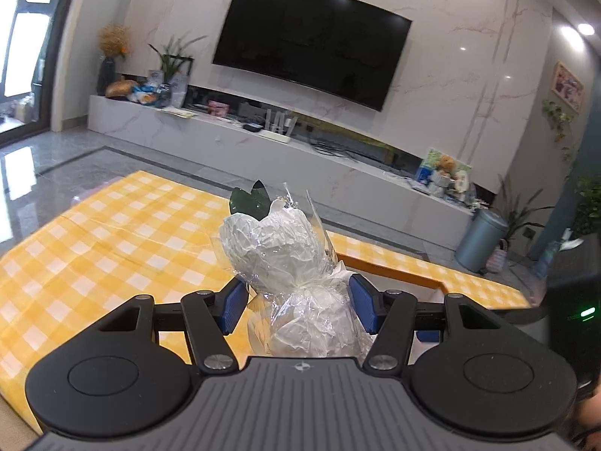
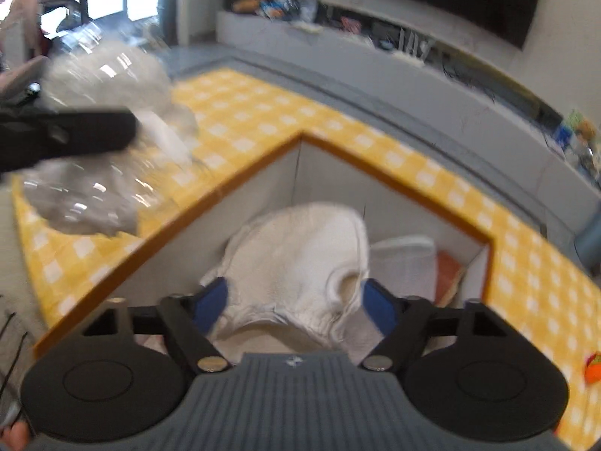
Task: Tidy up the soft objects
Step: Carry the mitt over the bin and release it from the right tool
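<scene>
My left gripper (image 1: 298, 306) is shut on a white plush bundle wrapped in clear crinkled plastic (image 1: 278, 244), held above the yellow checked tablecloth (image 1: 112, 240); a dark green leaf sticks out of its top. The same bundle (image 2: 94, 173) and the left gripper's black finger (image 2: 67, 135) show blurred at the left of the right wrist view. My right gripper (image 2: 296, 300) is shut on a cream-white towel (image 2: 300, 248) and holds it over the open box (image 2: 210, 210) with an orange rim.
Inside the box lie a folded white cloth (image 2: 405, 263) and something orange (image 2: 449, 267). A small orange object (image 2: 593, 372) lies on the tablecloth at the right. Beyond the table are a marble TV bench (image 1: 300, 150), a TV (image 1: 311, 41) and a grey bin (image 1: 480, 240).
</scene>
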Action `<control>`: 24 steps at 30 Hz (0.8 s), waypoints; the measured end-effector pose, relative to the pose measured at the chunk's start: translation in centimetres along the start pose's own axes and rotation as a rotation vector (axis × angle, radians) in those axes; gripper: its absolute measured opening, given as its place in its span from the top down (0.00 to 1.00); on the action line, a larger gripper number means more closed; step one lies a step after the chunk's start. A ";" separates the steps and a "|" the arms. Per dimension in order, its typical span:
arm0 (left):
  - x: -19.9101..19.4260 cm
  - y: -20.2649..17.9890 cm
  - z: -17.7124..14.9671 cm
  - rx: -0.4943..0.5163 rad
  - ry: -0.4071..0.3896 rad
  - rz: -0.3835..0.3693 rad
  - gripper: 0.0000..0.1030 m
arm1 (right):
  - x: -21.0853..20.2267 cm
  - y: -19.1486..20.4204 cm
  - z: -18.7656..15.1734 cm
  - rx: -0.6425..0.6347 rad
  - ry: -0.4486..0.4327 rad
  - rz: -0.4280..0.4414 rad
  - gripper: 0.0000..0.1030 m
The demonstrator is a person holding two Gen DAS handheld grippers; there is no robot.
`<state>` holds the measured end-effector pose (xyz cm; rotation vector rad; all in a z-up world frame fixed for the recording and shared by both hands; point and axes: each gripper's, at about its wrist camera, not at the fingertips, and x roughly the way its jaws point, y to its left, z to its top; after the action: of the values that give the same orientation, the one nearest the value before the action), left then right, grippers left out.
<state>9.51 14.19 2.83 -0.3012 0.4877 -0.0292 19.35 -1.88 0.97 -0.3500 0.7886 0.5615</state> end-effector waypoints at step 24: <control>1.8 -1.2 -1.1 0.062 0.066 0.025 0.35 | 9.8 1.6 -0.3 -0.120 0.226 0.011 1.00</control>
<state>10.64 12.56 1.44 -0.2335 0.5547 -0.0299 23.80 2.62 -6.70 -0.5265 0.9771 0.5874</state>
